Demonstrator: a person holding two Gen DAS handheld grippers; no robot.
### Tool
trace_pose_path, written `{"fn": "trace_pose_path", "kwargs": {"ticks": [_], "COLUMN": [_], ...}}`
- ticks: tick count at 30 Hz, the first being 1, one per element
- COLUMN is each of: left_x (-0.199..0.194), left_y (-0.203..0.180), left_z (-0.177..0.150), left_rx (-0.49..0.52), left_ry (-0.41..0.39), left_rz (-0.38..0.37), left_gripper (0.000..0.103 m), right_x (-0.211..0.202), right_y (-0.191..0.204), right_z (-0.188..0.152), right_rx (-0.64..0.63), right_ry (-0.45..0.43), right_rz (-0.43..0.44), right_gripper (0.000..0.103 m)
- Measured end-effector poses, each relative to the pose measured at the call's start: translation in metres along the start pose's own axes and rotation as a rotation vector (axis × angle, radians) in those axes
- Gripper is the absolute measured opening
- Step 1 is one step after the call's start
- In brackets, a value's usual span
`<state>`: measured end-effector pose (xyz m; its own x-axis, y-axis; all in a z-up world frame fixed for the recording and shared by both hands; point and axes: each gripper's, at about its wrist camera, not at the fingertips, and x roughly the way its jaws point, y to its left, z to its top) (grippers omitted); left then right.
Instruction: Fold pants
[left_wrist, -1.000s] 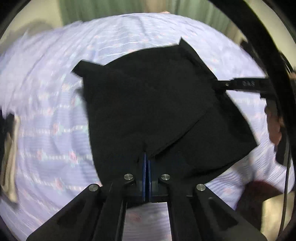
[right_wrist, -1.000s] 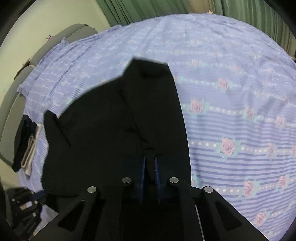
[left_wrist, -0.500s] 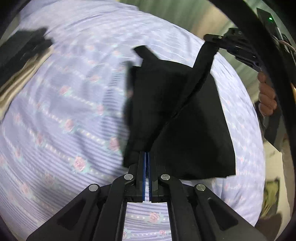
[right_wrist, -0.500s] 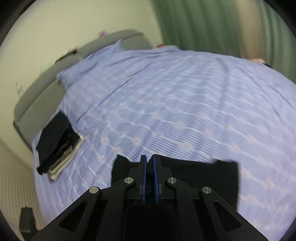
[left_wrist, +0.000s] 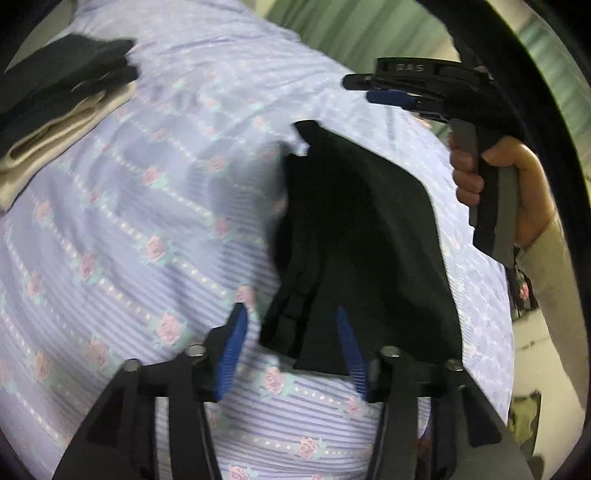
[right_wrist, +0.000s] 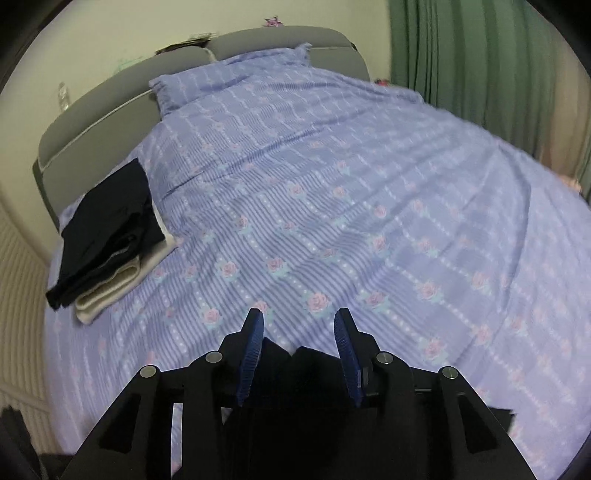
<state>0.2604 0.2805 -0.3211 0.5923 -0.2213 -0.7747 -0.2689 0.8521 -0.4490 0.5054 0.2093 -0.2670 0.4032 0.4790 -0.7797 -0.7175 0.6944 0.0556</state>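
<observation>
The black pants (left_wrist: 362, 240) lie in a folded heap on the flowered blue bedcover (left_wrist: 129, 221). My left gripper (left_wrist: 291, 343) hangs over their near edge. Its jaws are opening, and the cloth's corner sits between the blue pads (left_wrist: 236, 339) without being pressed. In the left wrist view my right gripper (left_wrist: 360, 88) floats above the far end of the pants, held by a hand (left_wrist: 498, 184). In its own view the right gripper (right_wrist: 299, 339) has its jaws opening, with a fold of the pants (right_wrist: 306, 369) low between the fingers and loose.
A stack of folded clothes (right_wrist: 110, 229), dark on top and cream below, sits at the bed's left side near the grey headboard (right_wrist: 110, 96); it also shows as the stack (left_wrist: 62, 85). A pillow (right_wrist: 229, 77) lies at the head. Green curtains (right_wrist: 480, 55) hang on the right.
Both grippers were shut on the pants and have opened and let go. The pants have dropped onto the bed. The right gripper has lifted clear of the cloth's far end.
</observation>
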Motion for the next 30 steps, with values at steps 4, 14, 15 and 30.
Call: {"fn": "trace_pose_path", "kwargs": {"ticks": [4,14,15,30], "left_x": [0.002,0.04,0.046,0.03], "left_y": [-0.009,0.001,0.002,0.015], "left_z": [0.002,0.019,0.018,-0.004], "left_rx": [0.055,0.05,0.04,-0.072], "left_ry": [-0.009,0.014,0.032,0.142], "left_rz": [-0.033,-0.086,-0.092,-0.209], "left_gripper": [0.054,0.064,0.065,0.007], "right_x": [-0.019,-0.013,-0.008,0.006], "right_y": [-0.007,-0.038,-0.038,-0.009], "right_z": [-0.014,-0.048,-0.047,-0.049], "right_rx": [-0.038,0.009,0.008,-0.049], "right_ry": [0.036,0.106,0.107,0.103], "right_rz": [-0.053,-0.057,-0.05,0.004], "right_gripper": [0.041,0.041,0.041,0.041]}}
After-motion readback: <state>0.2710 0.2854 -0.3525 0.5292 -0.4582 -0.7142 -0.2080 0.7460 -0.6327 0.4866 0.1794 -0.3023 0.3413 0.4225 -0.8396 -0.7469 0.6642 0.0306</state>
